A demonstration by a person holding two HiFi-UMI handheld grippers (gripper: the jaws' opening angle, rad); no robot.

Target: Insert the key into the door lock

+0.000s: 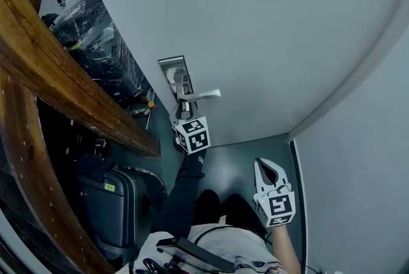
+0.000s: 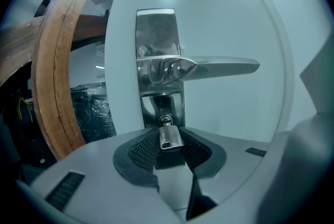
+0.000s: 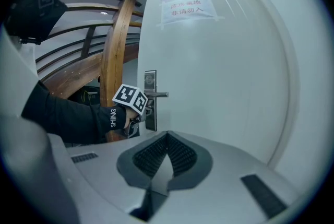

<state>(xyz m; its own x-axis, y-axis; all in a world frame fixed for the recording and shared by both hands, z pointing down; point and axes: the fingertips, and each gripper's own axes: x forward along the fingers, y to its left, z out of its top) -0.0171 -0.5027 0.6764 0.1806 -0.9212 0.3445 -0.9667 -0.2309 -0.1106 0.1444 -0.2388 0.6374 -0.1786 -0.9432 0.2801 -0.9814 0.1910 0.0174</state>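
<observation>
Silver key (image 2: 169,138) is sitting pinched in the left tool (image 2: 170,151), its tip right at the door lock (image 2: 164,119) under the handle (image 2: 219,67). Right tool (image 3: 166,145) is hanging near the door (image 3: 219,77), pressed together on nothing.

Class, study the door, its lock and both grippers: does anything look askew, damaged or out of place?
Nothing stands out. The lock plate sits upright, the lever handle lies level, and the key, clamped in the left gripper, lines up with the keyhole below the handle. The right gripper is shut, empty, away from the door.
</observation>
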